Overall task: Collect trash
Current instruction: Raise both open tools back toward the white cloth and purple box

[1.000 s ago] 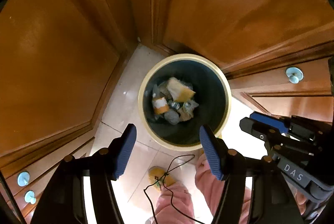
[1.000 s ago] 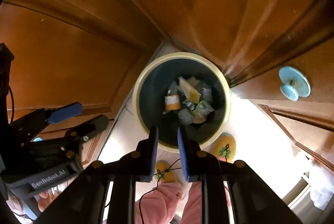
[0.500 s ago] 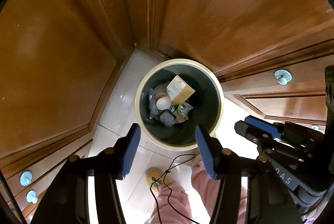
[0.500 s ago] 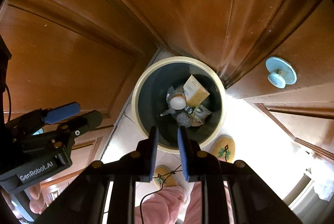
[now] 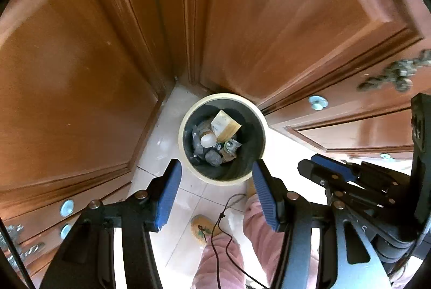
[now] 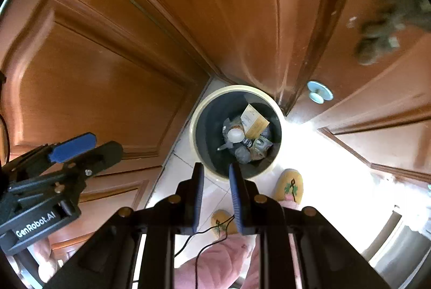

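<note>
A round trash bin with a cream rim (image 5: 188,111) (image 6: 196,114) and dark inside stands on the floor in a corner of wooden cabinets. It holds several pieces of trash: a tan carton (image 5: 225,124) (image 6: 253,119), a white cup (image 5: 208,139) (image 6: 234,134) and crumpled wrappers (image 5: 214,157). My left gripper (image 5: 215,186) is open and empty, high above the bin's near side. My right gripper (image 6: 215,194) has its jaws a small gap apart with nothing between them, also high above the bin.
Brown wooden cabinet doors (image 5: 80,73) (image 6: 107,73) with pale blue knobs (image 5: 317,102) (image 6: 319,94) surround the bin. The floor is pale tile (image 5: 159,138). The person's pink trousers (image 5: 258,221) and yellow slippers (image 6: 291,185) are below the grippers. A thin black cable (image 5: 223,216) hangs down.
Both grippers have risen away from the bin, which looks smaller now. A tan carton and a white cup have landed on top of the trash.
</note>
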Motion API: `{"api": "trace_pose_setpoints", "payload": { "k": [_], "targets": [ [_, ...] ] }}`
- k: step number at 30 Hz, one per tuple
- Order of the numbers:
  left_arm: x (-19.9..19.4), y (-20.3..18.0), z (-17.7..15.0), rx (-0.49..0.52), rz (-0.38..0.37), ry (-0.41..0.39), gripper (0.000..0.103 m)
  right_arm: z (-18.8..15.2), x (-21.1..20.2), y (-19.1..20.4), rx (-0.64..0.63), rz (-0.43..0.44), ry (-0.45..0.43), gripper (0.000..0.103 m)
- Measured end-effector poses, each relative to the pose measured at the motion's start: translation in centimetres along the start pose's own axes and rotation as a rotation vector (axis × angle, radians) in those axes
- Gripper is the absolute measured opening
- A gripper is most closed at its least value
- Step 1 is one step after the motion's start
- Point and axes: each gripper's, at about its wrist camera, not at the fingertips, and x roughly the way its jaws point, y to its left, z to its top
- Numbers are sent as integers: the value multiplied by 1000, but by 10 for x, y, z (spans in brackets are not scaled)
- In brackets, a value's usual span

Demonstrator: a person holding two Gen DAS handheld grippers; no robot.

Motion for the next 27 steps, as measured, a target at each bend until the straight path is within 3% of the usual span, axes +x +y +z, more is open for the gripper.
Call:
{"api": "trace_pose_setpoints", "payload": {
  "k": [6,12,22,27],
  "targets": [
    [-57,-13,-12,25,-9,-26,56,-13,-51,16,-28,-11,-40,21],
    [-127,-27,-26,86,-19,-100,60,-27,-111,33,-53,-21,-124,26],
    [-251,-46,-37,211,-22,-275,74,-51,-230,71,-147,-59,-276,31],
    [-303,-59,-30,248,-26,-362,75,-52,-284,83,-175,-77,-384,31]
  ]
}}
